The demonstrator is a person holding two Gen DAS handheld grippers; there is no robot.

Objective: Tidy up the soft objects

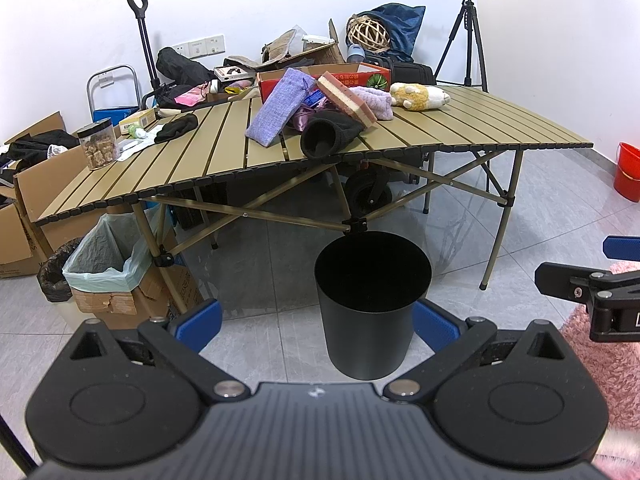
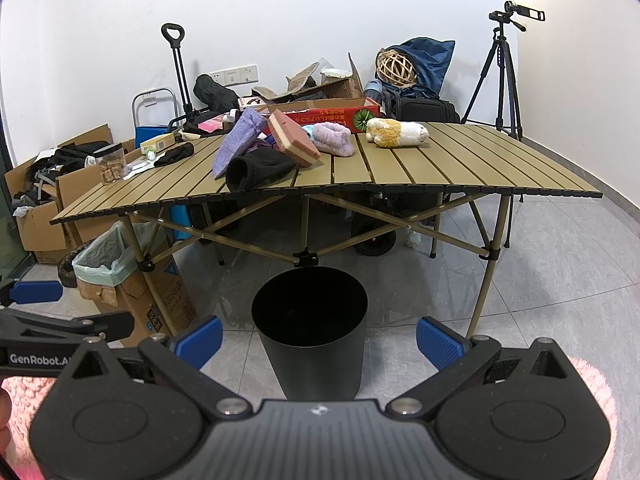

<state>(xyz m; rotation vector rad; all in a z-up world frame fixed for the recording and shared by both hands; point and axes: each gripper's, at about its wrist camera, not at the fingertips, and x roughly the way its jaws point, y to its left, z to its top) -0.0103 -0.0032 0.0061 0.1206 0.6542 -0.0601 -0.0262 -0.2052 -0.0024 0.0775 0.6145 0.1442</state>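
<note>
Both grippers held back from the table, jaws apart and empty, black bin on the floor between them and the soft pile.

Left gripper [image 1: 316,322] and right gripper [image 2: 319,338] both frame the bin [image 1: 372,304]. Only the left wrist view shows a red bucket [image 1: 628,176] at 3 o'clock; only the right wrist view shows a fingertip at 8 o'clock. On the table [image 2: 460,164]: plush toy [image 2: 396,132] lies long axis left-right; purple pouch [image 2: 236,144] slants from 7 to 1 o'clock; black beanie [image 2: 256,172] opens toward 7 o'clock at the near edge.
</note>
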